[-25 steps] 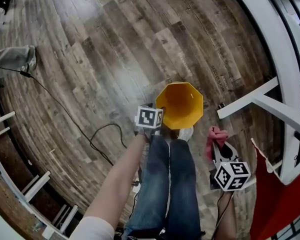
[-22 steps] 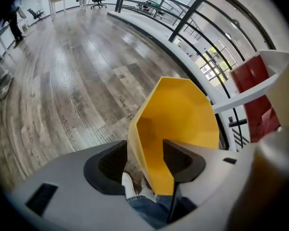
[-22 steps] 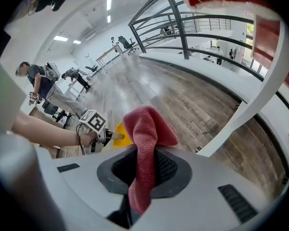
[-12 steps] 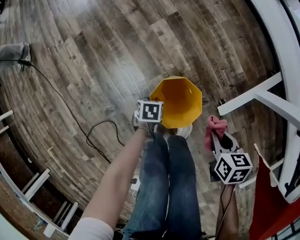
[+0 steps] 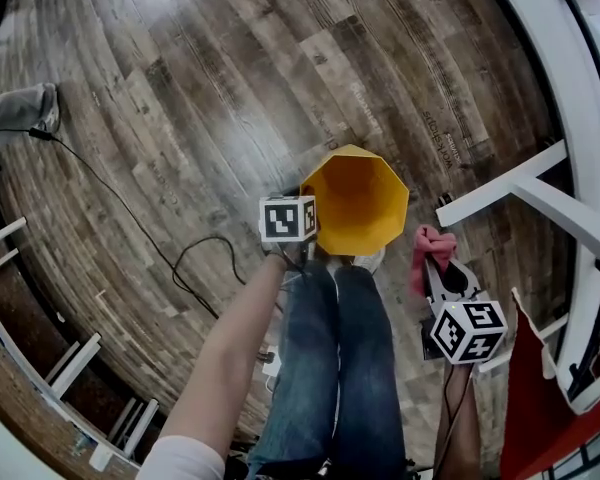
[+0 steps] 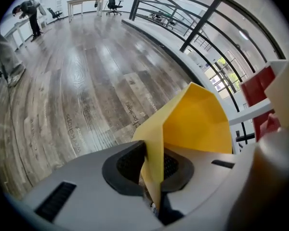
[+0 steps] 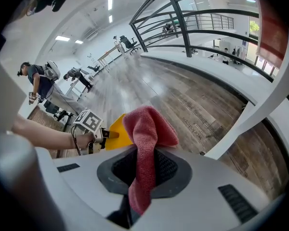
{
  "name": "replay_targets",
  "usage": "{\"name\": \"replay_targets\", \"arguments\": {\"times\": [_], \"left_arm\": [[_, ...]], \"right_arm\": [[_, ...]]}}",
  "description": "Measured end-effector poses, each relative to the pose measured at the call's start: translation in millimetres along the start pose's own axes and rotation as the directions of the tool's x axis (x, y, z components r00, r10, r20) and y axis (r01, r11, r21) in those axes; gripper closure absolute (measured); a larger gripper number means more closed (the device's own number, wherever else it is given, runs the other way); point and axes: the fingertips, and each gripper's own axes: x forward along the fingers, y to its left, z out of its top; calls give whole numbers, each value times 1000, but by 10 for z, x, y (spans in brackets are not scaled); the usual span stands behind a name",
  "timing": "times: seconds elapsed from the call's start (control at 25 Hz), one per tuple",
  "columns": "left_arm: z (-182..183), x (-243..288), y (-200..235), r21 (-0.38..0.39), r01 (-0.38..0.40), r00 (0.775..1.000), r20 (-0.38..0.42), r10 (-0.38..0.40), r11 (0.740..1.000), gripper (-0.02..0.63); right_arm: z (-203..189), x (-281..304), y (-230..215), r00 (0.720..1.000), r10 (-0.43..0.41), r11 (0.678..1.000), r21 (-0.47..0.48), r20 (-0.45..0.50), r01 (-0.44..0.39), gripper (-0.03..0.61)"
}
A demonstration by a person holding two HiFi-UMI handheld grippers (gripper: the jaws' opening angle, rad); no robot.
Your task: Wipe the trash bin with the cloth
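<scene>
Left gripper [image 6: 153,170] newly tight on bin [image 6: 197,124]

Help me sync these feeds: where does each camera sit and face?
Head view: on the person's head, steeply down at the trash bin; legs, left forearm, left gripper, right gripper show.
Left gripper view: rides that gripper, along jaws just closed on the bin's rim.
Right gripper view: rides that gripper, jaws shut on the cloth; left hand shows.
All three share the bin.

The word "workshops" stands in dark letters on a floor plank [image 6: 73,134], left of the yellow trash bin [image 6: 197,124] in the left gripper view. A second print [image 6: 130,113] on a plank nearer the bin is too blurred to be sure of. The head view shows another floor print [image 5: 435,140] right of the bin, too small to read.
</scene>
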Motion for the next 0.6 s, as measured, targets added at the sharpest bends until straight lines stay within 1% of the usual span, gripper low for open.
{"name": "replay_targets", "arguments": {"times": [0.12,0.2,0.28,0.36,0.48,0.56,0.6], "left_arm": [[88,-102,-3,44,6,1000,30,-7,999,594],[195,-207,-5,89,-4,997,73,-3,996,594],[357,-342,-5,150,-32,991,130,12,988,594],[542,-480,-1,214,-76,982,186,36,974,594],[830,-650,29,310,-148,963,260,67,939,595],[1053,-702,36,385,-192,948,310,69,903,595],[1170,-725,26,426,-210,941,332,64,880,597]], "right_arm": [[84,-12,1,1000,4,1000,1,11,-4,528],[164,-17,3,1000,8,1000,-1,21,-8,528],[256,-20,17,999,15,1000,0,33,-15,528],[347,-15,37,999,26,1000,-2,44,-26,528],[489,45,54,998,35,999,-14,59,-34,528],[616,117,58,997,28,1000,-15,73,-27,528],[689,160,70,996,24,1000,-15,83,-23,528]]}}
